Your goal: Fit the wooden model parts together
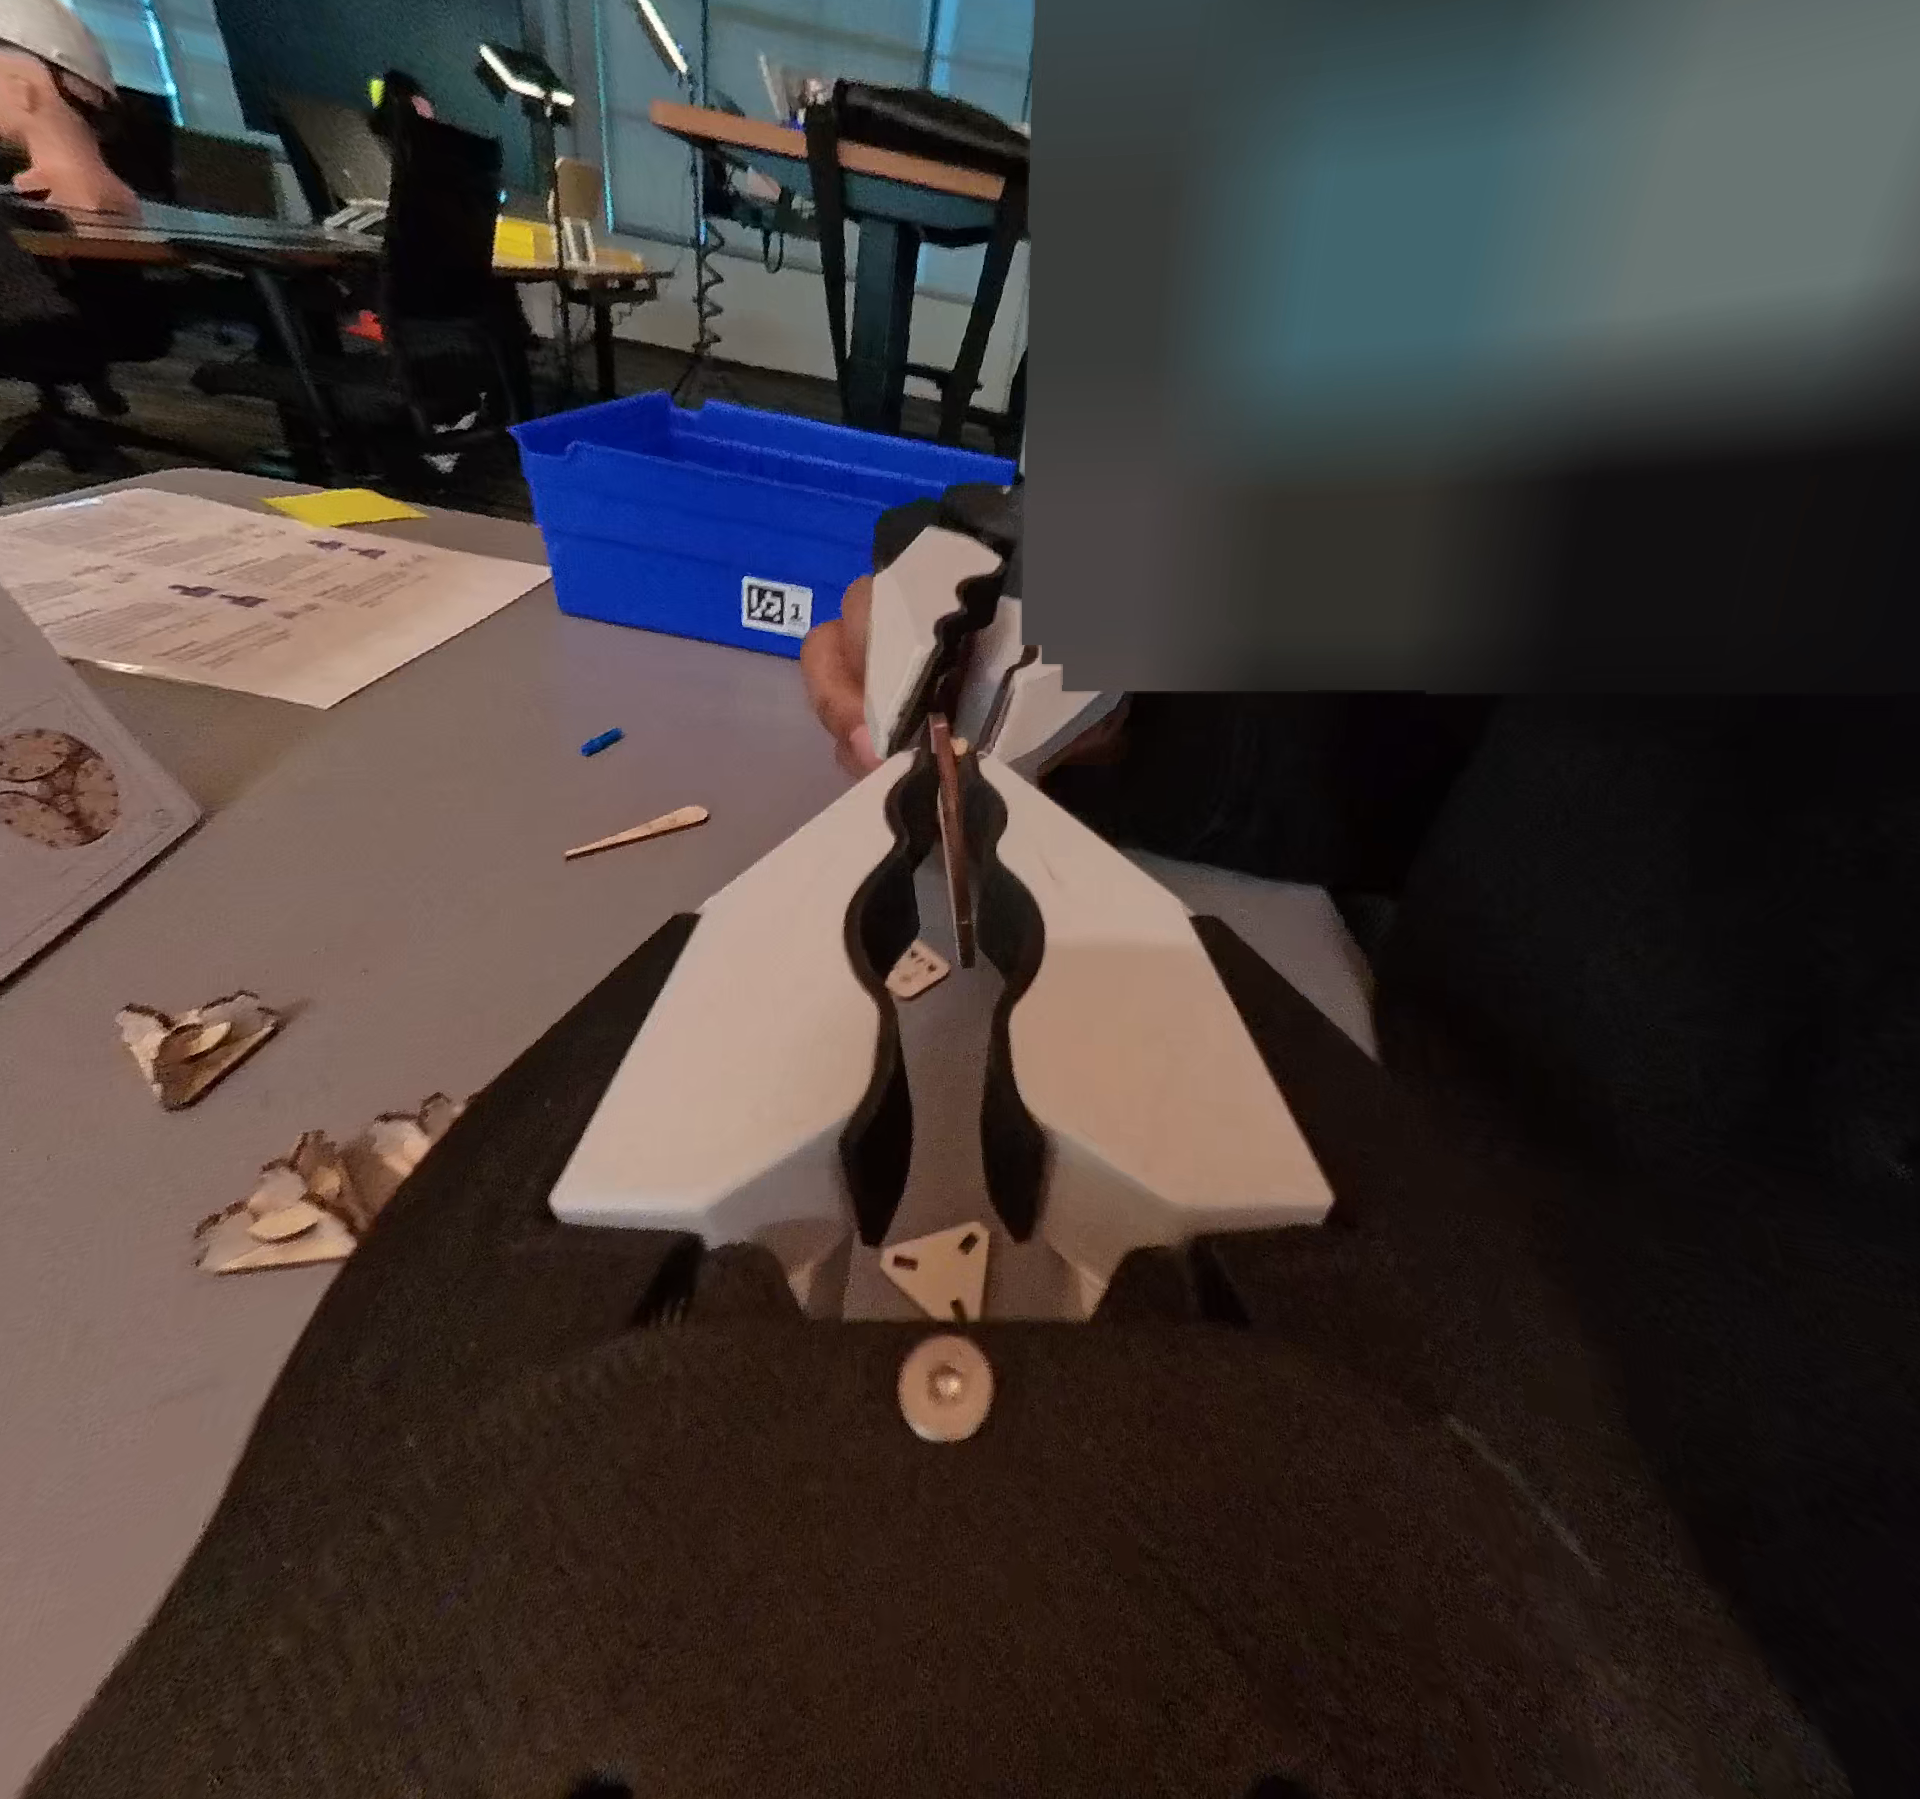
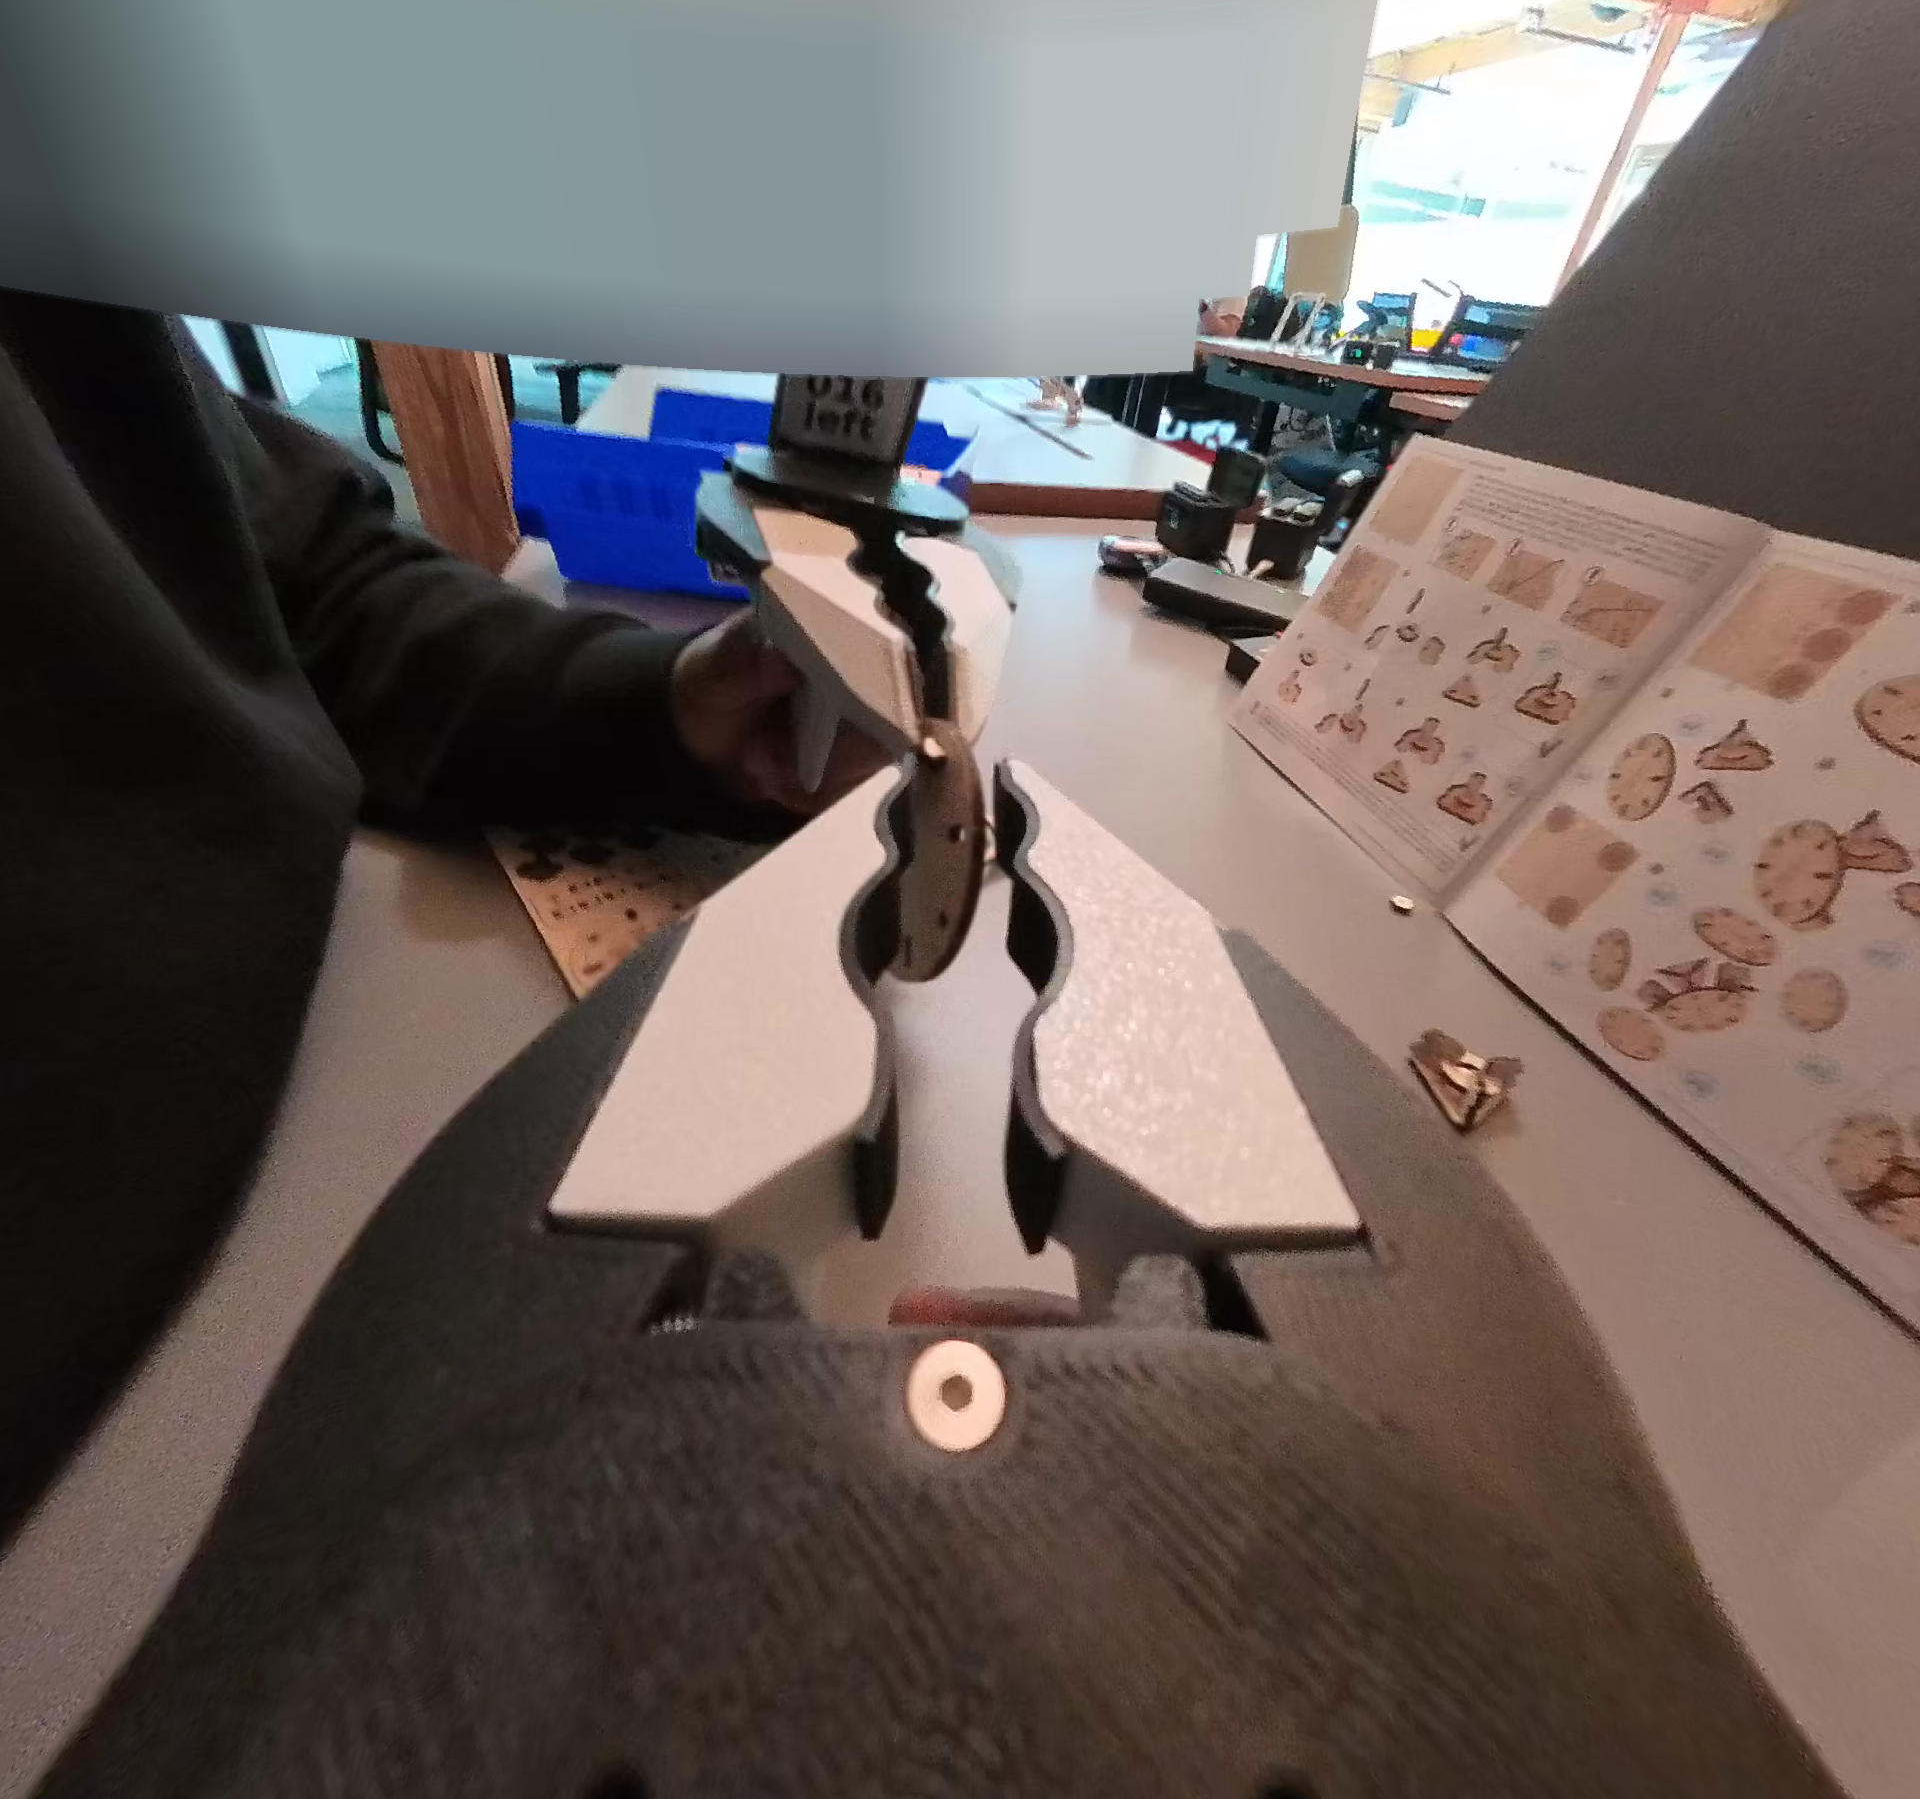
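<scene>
My left gripper [image 1: 948,773] is shut on a thin brown wooden disc [image 1: 954,856], which I see edge-on hanging between its fingers. In the right wrist view the left gripper [image 2: 928,710] pinches the top edge of the disc [image 2: 940,876], beside a small pale peg [image 2: 930,747]. My right gripper [image 2: 951,778] meets it tip to tip. Its fingers stand apart, and the disc lies against the left finger only. In the left wrist view the right gripper [image 1: 966,700] also shows parted fingers. A hand [image 2: 748,710] holds the left gripper.
A blue bin [image 1: 727,523], a printed sheet [image 1: 239,586], a wooden stick [image 1: 639,830], a blue peg [image 1: 603,741] and piles of wooden parts [image 1: 197,1043] lie on the grey table [image 1: 416,918]. An open picture booklet [image 2: 1558,762] stands at the right. A perforated wooden sheet [image 2: 582,876] lies below the hand. The tips of both grippers are at nearly the same place.
</scene>
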The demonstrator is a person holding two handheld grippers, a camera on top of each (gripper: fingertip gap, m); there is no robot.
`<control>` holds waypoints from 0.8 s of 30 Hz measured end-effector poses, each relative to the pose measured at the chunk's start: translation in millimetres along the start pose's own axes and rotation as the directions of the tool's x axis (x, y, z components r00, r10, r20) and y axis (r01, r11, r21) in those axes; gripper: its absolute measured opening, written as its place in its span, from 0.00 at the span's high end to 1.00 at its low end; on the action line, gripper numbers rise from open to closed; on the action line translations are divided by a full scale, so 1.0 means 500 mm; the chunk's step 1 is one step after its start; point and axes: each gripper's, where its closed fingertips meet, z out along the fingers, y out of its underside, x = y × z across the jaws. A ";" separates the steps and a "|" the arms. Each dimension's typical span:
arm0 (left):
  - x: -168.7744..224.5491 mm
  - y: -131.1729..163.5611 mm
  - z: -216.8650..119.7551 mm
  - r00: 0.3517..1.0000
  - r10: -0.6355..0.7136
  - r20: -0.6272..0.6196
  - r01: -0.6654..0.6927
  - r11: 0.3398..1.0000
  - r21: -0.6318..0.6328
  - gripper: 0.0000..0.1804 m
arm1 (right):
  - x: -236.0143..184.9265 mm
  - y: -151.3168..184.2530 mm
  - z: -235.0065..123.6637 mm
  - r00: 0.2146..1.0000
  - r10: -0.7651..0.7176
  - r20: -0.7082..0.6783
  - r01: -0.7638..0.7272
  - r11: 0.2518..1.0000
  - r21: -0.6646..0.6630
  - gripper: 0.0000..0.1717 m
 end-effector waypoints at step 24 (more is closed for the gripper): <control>0.004 0.124 0.027 0.936 0.352 0.015 -0.304 0.829 -0.470 1.00 | -0.033 0.131 -0.018 0.953 -0.263 0.148 0.301 0.810 -0.503 0.97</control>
